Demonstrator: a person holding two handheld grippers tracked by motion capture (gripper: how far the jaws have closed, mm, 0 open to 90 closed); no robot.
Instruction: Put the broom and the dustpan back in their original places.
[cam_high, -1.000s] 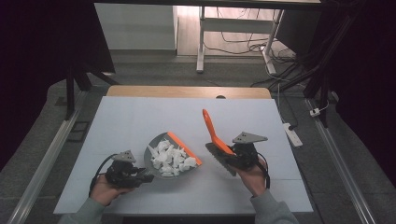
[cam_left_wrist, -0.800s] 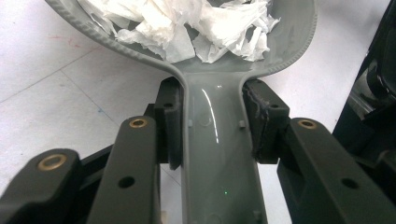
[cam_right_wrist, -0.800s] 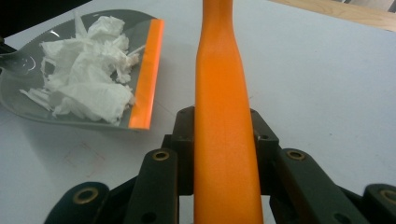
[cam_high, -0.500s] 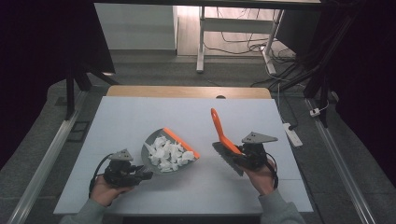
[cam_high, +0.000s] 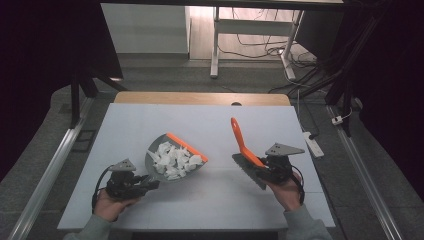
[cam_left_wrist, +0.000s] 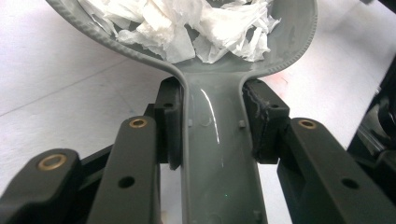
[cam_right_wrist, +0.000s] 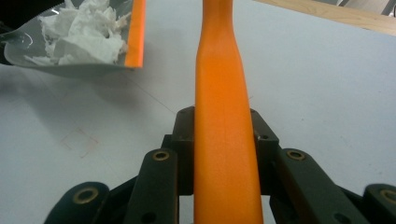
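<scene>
A grey dustpan (cam_high: 151, 156) with an orange front lip (cam_high: 187, 146) sits left of the table's middle, heaped with white paper scraps (cam_high: 175, 160). My left gripper (cam_high: 146, 183) is shut on its handle (cam_left_wrist: 217, 154), one pad (cam_left_wrist: 170, 128) pressing on each side, and the scraps (cam_left_wrist: 196, 28) lie just ahead. Further right, my right gripper (cam_high: 261, 167) is shut on a brush with a long orange handle (cam_high: 239, 136) and grey bristles (cam_high: 248, 173). In the right gripper view the handle (cam_right_wrist: 222, 93) runs straight out between the jaws, with the dustpan lip (cam_right_wrist: 135, 32) at upper left.
The white tabletop (cam_high: 210, 120) has a wooden strip along its far edge (cam_high: 200, 98). A power strip (cam_high: 312, 142) lies on the floor to the right. Metal rails run along both sides, and a white desk frame (cam_high: 216, 45) stands behind.
My right gripper has carried the brush to the right, away from the dustpan. The dustpan has shifted a little to the left in the left gripper.
</scene>
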